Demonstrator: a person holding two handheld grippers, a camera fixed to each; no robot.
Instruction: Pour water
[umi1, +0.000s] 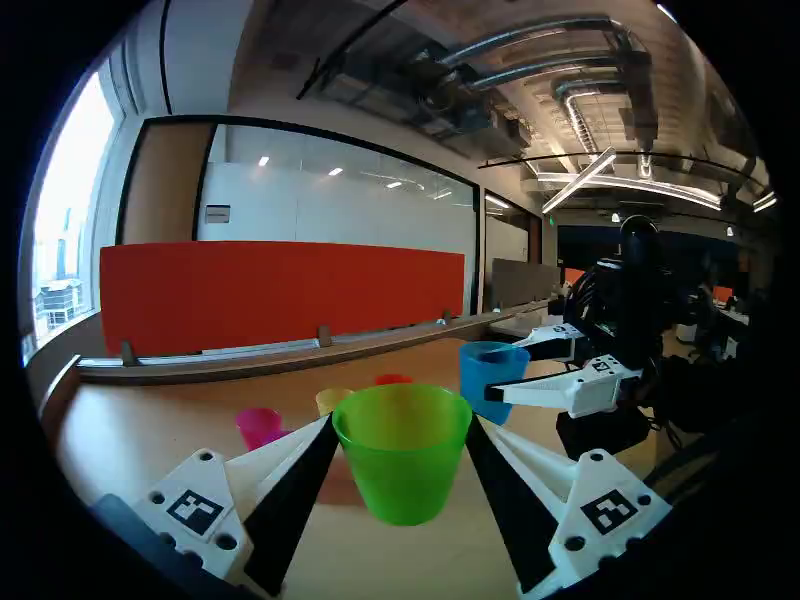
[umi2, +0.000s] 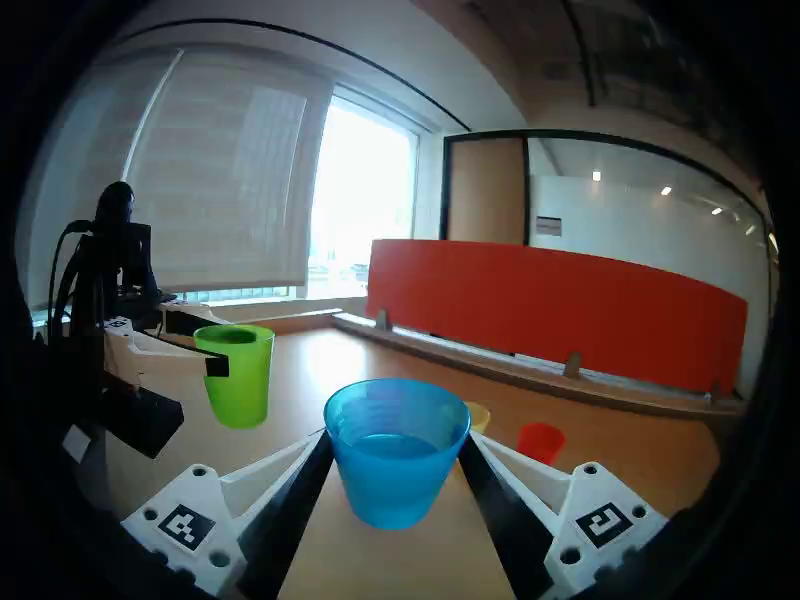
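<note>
My left gripper (umi1: 402, 440) is shut on a translucent green cup (umi1: 403, 458), held upright above the wooden table (umi1: 130, 440). To its right the right gripper (umi1: 492, 379) holds a blue cup (umi1: 490, 368) upright at about the same height. In the right gripper view, that gripper (umi2: 396, 455) is shut on the blue cup (umi2: 396, 462), which has water in its lower part. Farther left there, the green cup (umi2: 238, 373) hangs in the left gripper (umi2: 212, 352). The two cups are apart.
Small cups stand on the table behind the green one: pink (umi1: 259, 426), yellow (umi1: 331, 400) and red (umi1: 392, 380). A yellow cup (umi2: 479, 414) and a red cup (umi2: 540, 441) sit past the blue one. A red divider panel (umi1: 280, 290) runs along the table's far edge.
</note>
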